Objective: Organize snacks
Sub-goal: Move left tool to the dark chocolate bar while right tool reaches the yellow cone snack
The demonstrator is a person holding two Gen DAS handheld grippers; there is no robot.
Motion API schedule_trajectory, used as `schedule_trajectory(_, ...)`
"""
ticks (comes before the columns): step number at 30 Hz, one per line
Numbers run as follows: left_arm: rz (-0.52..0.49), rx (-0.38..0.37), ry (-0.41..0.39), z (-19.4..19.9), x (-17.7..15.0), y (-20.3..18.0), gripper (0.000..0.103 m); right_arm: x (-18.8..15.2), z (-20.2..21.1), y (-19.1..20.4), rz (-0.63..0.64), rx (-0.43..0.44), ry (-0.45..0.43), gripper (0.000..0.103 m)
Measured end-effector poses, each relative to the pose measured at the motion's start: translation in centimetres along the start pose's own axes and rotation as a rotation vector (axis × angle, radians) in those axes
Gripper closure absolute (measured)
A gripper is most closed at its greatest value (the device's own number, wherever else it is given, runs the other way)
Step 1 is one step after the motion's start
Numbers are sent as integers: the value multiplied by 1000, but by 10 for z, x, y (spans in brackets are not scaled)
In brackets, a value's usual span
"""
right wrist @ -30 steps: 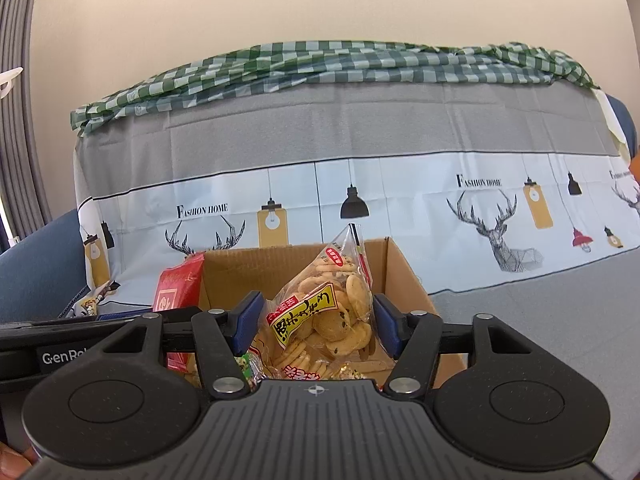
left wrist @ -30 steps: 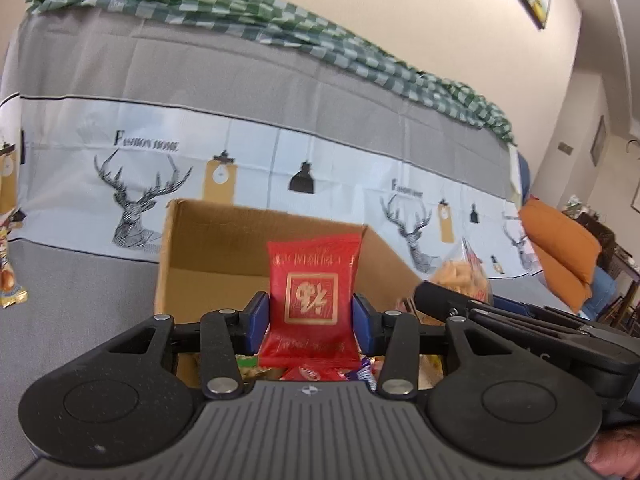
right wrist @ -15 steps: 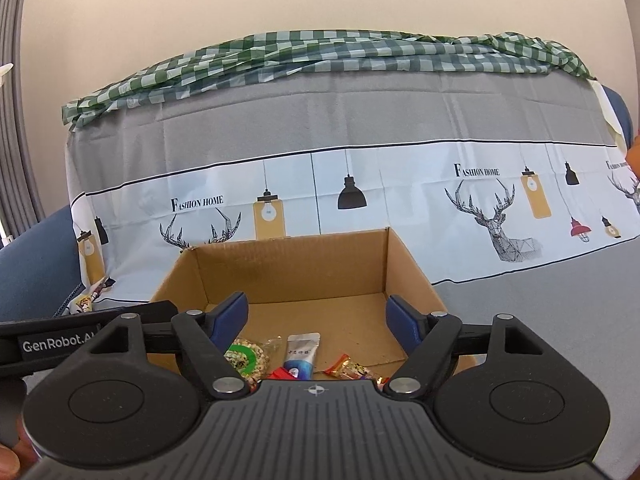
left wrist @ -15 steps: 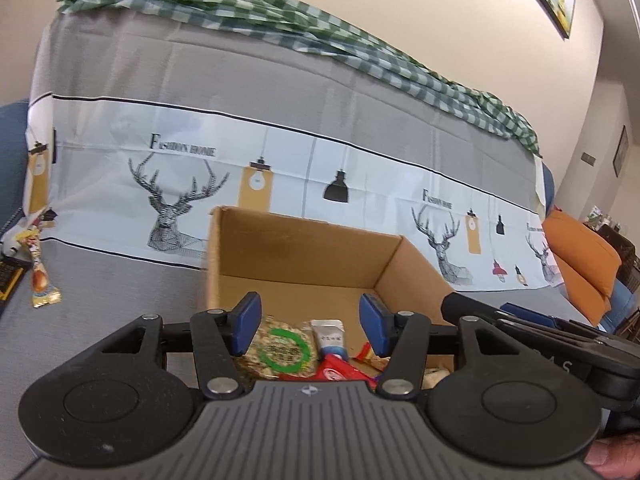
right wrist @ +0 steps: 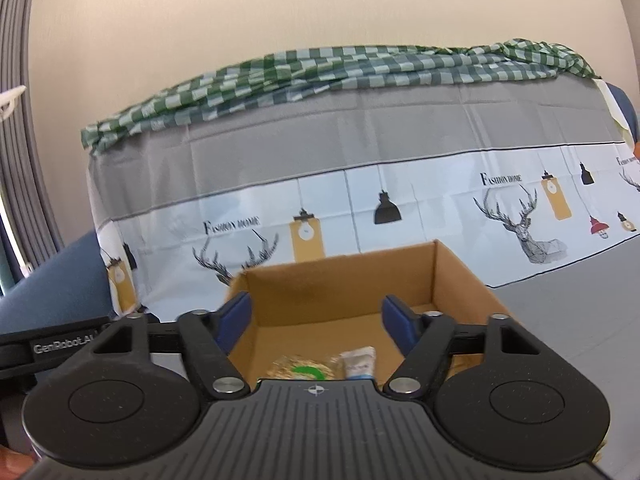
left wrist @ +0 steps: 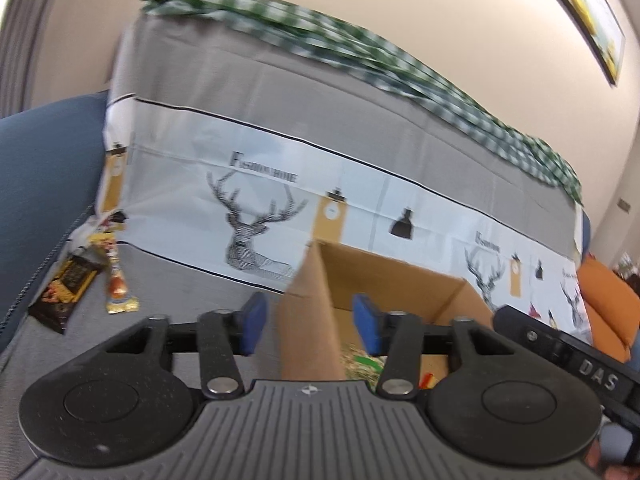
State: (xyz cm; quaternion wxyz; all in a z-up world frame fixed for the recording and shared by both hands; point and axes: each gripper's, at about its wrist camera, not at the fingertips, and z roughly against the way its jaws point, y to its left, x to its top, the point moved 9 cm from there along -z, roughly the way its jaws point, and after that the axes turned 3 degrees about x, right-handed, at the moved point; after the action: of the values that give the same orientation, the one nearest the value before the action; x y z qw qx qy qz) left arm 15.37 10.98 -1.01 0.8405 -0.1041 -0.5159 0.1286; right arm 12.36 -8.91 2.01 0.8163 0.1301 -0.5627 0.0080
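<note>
An open cardboard box (left wrist: 308,304) (right wrist: 344,284) stands on the grey sofa cover and holds snack packs, among them a clear pack with a green ring (right wrist: 304,370) and a small white pack (right wrist: 360,362). My left gripper (left wrist: 310,322) is open and empty, straddling the box's left wall. My right gripper (right wrist: 316,320) is open and empty, just above the box's opening. Loose snacks lie on the seat at the far left: a dark bar (left wrist: 68,290) and a gold-orange wrapper (left wrist: 118,286).
The sofa back carries a deer-print cover (right wrist: 520,216) and a green checked cloth (right wrist: 320,68) on top. A blue armrest (left wrist: 44,168) is on the left, an orange cushion (left wrist: 604,300) on the right. The right gripper's body (left wrist: 568,356) shows beside the left one.
Both grippers let go of their packs, the red one and the cookie bag, over the box and opened. The left gripper has since swung left, over the box's left wall.
</note>
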Motion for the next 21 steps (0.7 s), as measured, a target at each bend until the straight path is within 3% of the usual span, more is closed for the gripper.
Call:
schedule_trajectory(1,7,13,-1,0,2,6,69,0,0,7,-2,10,-7,42)
schedule_trajectory(3,15,50,6,0,4,19,83,0,0,17,-9,39,-18,65)
schedule_trajectory(4,19,67,12,0,4,25,86,0,-1,23,-13,63,-21,68)
schedule_trajectory(8,76,128,29,-1,8,56,86,2,-3,43,-15,138,-36,69)
schedule_trajectory(11,105,184,28,1,7,84,86,0,-9,61,-18,225,11,69)
schedule_trajectory(19,20,410,-27,-3,-14,148,86,14,-35,118,19,366,131,68)
schedule_trajectory(21,14,459,-7,-10,-21,160,82,17,-48,133,13,395,180,68)
